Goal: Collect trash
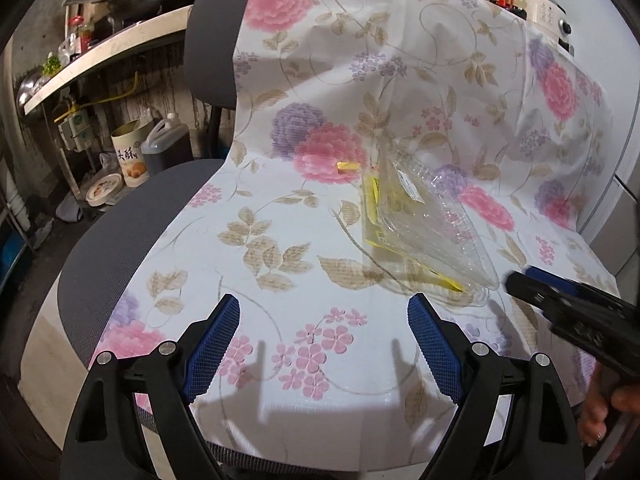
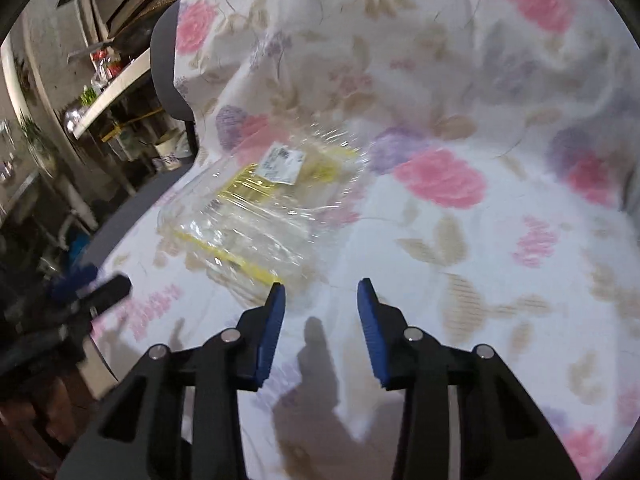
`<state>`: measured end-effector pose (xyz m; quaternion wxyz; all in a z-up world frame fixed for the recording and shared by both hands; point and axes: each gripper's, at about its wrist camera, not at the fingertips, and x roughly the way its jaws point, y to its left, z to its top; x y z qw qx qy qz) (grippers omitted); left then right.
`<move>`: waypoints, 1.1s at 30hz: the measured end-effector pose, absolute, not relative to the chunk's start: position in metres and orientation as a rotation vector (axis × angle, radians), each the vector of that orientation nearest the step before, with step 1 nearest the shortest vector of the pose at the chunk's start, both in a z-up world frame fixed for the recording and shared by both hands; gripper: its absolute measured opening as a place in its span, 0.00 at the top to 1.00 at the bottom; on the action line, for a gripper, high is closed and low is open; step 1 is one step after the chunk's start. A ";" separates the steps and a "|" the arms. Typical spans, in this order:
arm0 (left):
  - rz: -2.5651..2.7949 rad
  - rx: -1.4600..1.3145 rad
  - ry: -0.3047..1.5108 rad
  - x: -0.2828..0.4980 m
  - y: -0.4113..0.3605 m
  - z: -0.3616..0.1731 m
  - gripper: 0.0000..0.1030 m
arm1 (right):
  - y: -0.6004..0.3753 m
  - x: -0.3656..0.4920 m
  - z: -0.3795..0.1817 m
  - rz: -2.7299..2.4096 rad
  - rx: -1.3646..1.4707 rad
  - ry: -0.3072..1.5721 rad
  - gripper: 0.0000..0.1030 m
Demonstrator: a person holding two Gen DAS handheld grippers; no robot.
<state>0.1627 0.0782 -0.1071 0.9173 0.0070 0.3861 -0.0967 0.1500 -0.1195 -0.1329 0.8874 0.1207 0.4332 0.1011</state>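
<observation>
A crumpled clear plastic container [image 1: 432, 220] with a white label lies on a yellow wrapper [image 1: 374, 204], on a floral cloth [image 1: 280, 240] draped over a grey chair. A small gold scrap [image 1: 347, 167] lies just beyond them. My left gripper [image 1: 323, 304] stands open above the cloth, short of the container, with nothing between its fingers. My right gripper [image 2: 321, 286] is open about halfway with nothing between its fingers. The container [image 2: 264, 208] lies just ahead and left of its left fingertip. In the left wrist view the right gripper [image 1: 520, 280] comes in beside the container's near corner.
The grey mesh chair [image 1: 100, 248] shows at the cloth's left edge. Left of it are a shelf [image 1: 100, 52] with a wok and bottles, and a tin [image 1: 130, 152] and a dark jug [image 1: 166, 146] on the floor. A rice cooker [image 1: 548, 16] stands at the far right.
</observation>
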 end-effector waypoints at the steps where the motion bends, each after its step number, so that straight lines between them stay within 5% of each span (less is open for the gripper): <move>1: -0.200 0.015 0.794 0.163 0.078 -0.107 0.17 | -0.119 0.156 -0.136 0.214 0.278 0.910 0.63; 9: -0.188 0.032 0.801 0.164 0.075 -0.108 0.17 | -0.125 0.188 -0.152 0.166 0.461 0.984 0.64; 11: -0.183 0.036 0.798 0.162 0.074 -0.106 0.17 | -0.127 0.188 -0.149 0.157 0.473 0.978 0.87; 17: -0.187 0.051 0.785 0.153 0.069 -0.100 0.17 | -0.152 0.155 -0.111 0.099 0.410 0.850 0.93; 26: -0.195 0.054 0.801 0.151 0.056 -0.103 0.17 | -0.231 0.097 -0.091 -0.084 0.364 0.733 0.94; 31: -0.236 0.074 0.808 0.153 0.032 -0.105 0.17 | -0.254 0.090 -0.114 -0.116 0.361 0.834 0.92; 32: -0.252 0.077 0.809 0.154 0.026 -0.106 0.17 | -0.256 0.089 -0.119 -0.111 0.361 0.860 0.89; 33: -0.259 0.078 0.812 0.155 0.022 -0.107 0.17 | -0.255 0.088 -0.121 -0.106 0.356 0.868 0.73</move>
